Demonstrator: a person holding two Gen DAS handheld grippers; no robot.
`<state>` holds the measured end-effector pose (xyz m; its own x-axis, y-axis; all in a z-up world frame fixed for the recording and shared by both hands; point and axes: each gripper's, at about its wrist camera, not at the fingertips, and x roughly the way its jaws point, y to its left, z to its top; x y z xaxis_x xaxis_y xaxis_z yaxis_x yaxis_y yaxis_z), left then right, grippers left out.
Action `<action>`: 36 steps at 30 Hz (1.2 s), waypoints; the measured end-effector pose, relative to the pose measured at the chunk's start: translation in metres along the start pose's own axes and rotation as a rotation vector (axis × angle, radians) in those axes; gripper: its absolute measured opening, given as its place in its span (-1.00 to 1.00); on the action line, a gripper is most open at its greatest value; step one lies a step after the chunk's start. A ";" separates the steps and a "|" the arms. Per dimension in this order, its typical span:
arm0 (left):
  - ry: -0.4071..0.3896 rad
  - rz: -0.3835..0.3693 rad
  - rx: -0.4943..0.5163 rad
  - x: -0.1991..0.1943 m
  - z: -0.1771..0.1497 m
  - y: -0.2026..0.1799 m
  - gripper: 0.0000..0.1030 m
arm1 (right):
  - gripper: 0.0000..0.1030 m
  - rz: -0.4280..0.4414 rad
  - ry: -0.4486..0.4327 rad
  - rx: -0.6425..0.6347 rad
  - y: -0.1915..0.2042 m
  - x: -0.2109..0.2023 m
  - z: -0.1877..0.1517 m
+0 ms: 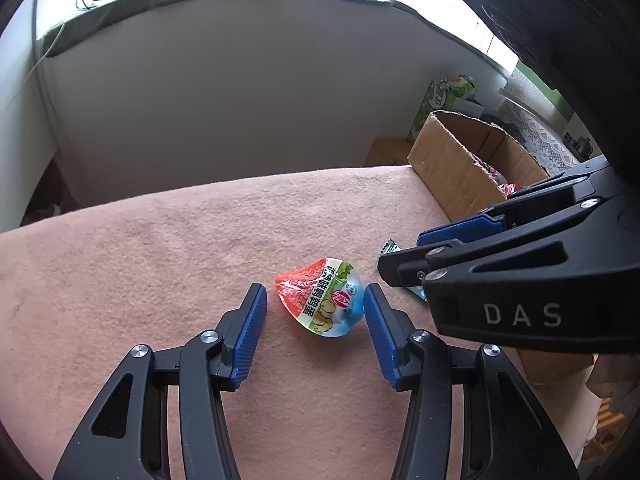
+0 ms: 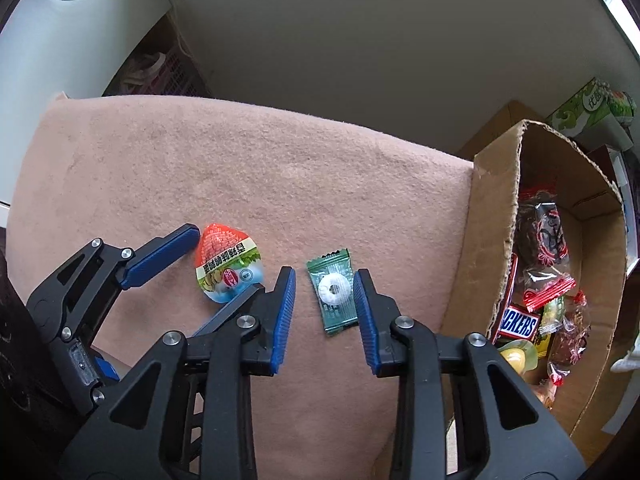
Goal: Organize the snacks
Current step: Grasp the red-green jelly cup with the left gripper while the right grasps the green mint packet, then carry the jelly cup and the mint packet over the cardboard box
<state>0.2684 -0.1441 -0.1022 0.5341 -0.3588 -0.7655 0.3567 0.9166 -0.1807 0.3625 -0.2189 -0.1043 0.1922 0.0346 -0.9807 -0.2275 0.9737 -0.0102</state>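
Note:
A red and green egg snack packet [image 1: 320, 300] [image 2: 226, 268] lies on the pink cloth [image 1: 160, 260] [image 2: 200, 160]. My left gripper [image 1: 315, 296] [image 2: 224, 264] is open around it, a blue pad on each side, neither pressing. Just to its right lies a green wrapped mint candy [image 2: 333, 292] [image 1: 389, 246]. My right gripper [image 2: 324, 276] [image 1: 400, 254] points steeply down over the candy and is open, with the candy between its pads; the right pad is almost at the wrapper's edge. In the left wrist view the right gripper hides most of the candy.
An open cardboard box [image 2: 492, 220] [image 1: 440, 160] stands at the cloth's right edge, holding several wrapped snacks [image 2: 540, 260], among them a Snickers bar [image 2: 518, 326]. A green carton [image 2: 592, 108] [image 1: 448, 96] stands behind it. A pale wall backs the table.

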 end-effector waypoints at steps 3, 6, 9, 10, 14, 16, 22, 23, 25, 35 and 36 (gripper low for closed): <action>0.002 -0.001 0.002 0.001 -0.001 -0.001 -0.05 | -0.39 -0.001 0.010 0.006 0.002 0.004 0.007; 0.000 0.008 0.003 0.001 -0.001 0.001 -0.11 | -0.39 -0.008 0.036 0.008 0.003 0.014 0.010; -0.003 0.024 -0.005 0.001 0.001 0.005 -0.27 | -0.39 -0.011 0.050 0.015 0.002 0.022 0.013; -0.001 0.021 -0.008 0.001 0.001 0.007 -0.28 | -0.39 -0.004 0.049 0.021 0.001 0.022 0.013; -0.003 0.030 0.012 0.002 0.000 0.006 -0.38 | -0.41 -0.002 0.050 0.012 0.004 0.021 0.011; -0.003 0.034 0.011 0.003 0.001 0.007 -0.44 | -0.42 0.006 0.052 0.009 0.005 0.020 0.008; -0.005 0.020 0.005 0.002 0.000 0.010 -0.49 | -0.49 0.024 0.045 0.009 0.006 0.016 -0.002; -0.006 0.018 0.008 0.001 -0.001 0.010 -0.49 | -0.50 0.025 0.042 0.010 0.005 0.015 -0.005; -0.006 0.015 0.015 0.000 -0.001 0.010 -0.50 | -0.50 0.029 0.031 0.010 0.004 0.012 -0.009; -0.012 0.005 0.006 -0.013 -0.007 0.021 -0.51 | -0.51 0.071 -0.012 0.050 -0.014 -0.004 -0.020; -0.013 0.004 0.001 -0.015 -0.009 0.023 -0.51 | -0.51 0.078 -0.019 0.054 -0.016 -0.006 -0.021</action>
<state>0.2617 -0.1162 -0.0999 0.5451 -0.3572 -0.7584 0.3554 0.9178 -0.1769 0.3450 -0.2393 -0.1019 0.1939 0.1149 -0.9743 -0.1911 0.9785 0.0774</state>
